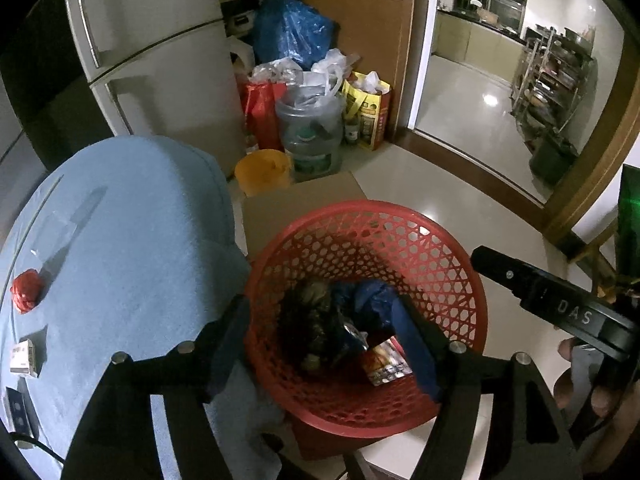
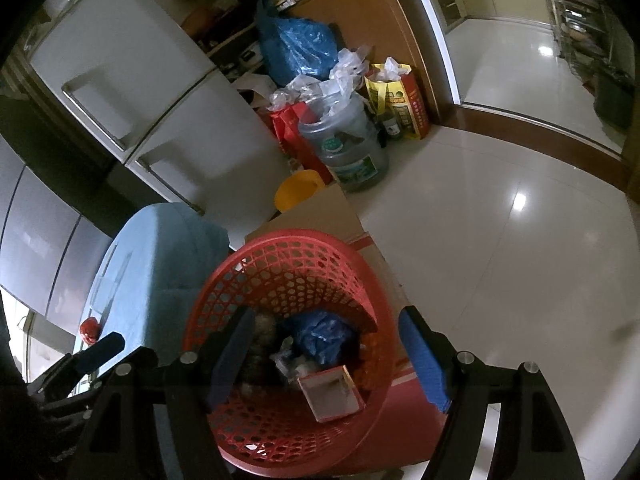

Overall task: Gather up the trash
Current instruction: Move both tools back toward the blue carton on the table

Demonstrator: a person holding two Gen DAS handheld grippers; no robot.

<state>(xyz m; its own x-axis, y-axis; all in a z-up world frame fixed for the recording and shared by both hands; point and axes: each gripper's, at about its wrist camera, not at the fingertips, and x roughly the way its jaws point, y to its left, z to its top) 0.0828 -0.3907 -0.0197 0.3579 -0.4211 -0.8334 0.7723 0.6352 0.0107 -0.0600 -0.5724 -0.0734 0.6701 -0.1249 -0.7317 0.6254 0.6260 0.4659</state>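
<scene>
Bottom of the red basket (image 1: 452, 280) hidden under dark, blurred trash; a blue bag (image 1: 372, 300) partly behind the left tool's (image 1: 324, 344) finger. Print on the small packet (image 1: 386, 366) too blurred to read. Cardboard box (image 1: 280, 208) mostly covered by the basket. Small box (image 1: 25, 358) near the worktop's (image 1: 132, 216) left edge too small to read. Right tool (image 2: 324, 356) cut off below.

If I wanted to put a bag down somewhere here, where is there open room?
The tiled floor right of the red basket, toward the doorway, lies bare. The corner beside the fridge is crowded with bags and a water jug.
</scene>
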